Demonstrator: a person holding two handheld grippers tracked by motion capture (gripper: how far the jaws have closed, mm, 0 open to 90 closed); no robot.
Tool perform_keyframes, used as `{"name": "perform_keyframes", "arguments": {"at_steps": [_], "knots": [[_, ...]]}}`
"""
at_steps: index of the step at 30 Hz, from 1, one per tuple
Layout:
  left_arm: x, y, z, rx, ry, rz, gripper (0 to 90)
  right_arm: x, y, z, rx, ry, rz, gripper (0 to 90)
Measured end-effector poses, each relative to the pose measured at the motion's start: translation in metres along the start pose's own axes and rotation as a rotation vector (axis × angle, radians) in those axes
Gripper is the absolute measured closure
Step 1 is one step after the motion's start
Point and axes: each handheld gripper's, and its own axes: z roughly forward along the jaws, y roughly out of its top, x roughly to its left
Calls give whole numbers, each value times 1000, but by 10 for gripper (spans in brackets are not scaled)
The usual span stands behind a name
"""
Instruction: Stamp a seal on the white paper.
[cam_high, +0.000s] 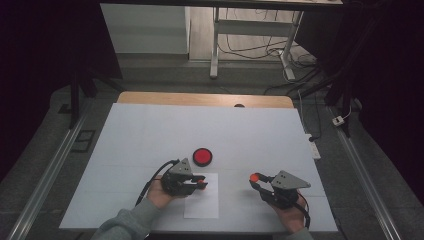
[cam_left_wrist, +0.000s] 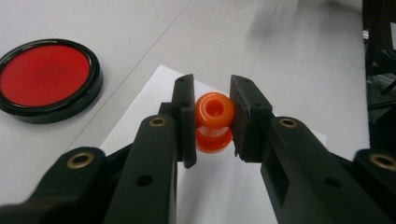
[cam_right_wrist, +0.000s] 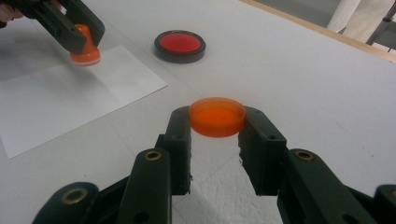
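A: Left gripper (cam_left_wrist: 214, 122) state?
B: Jaws clamped on the orange stamp (cam_left_wrist: 214, 122), upright, base down on the white paper (cam_left_wrist: 154, 93). Looks touching the sheet in the right gripper view.
A: Right gripper (cam_right_wrist: 217, 116)?
B: Jaws closed on the orange cap (cam_right_wrist: 217, 116), open side up, held above the bench (cam_right_wrist: 303, 79), to the right of the paper.
A: Ink pad (cam_high: 203, 156)?
B: Red, black rim, on the bench just beyond the paper's far edge, apart from both grippers.
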Motion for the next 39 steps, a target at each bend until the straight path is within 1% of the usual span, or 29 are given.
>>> {"name": "perform_keyframes", "arguments": {"at_steps": [4, 19, 26, 32, 39], "knots": [[0, -1, 2, -1, 4, 0, 721, 0, 0, 0, 1, 0, 0, 643], [-1, -5, 7, 24, 10, 4, 721, 0, 0, 0, 2, 0, -1, 644], [-2, -6, 9, 30, 17, 14, 721, 0, 0, 0, 2, 0, -2, 644], [-4, -8, 12, 40, 35, 27, 721, 0, 0, 0, 2, 1, -2, 643], [-5, -9, 14, 41, 41, 36, 721, 0, 0, 0, 4, 2, -2, 644]]}}
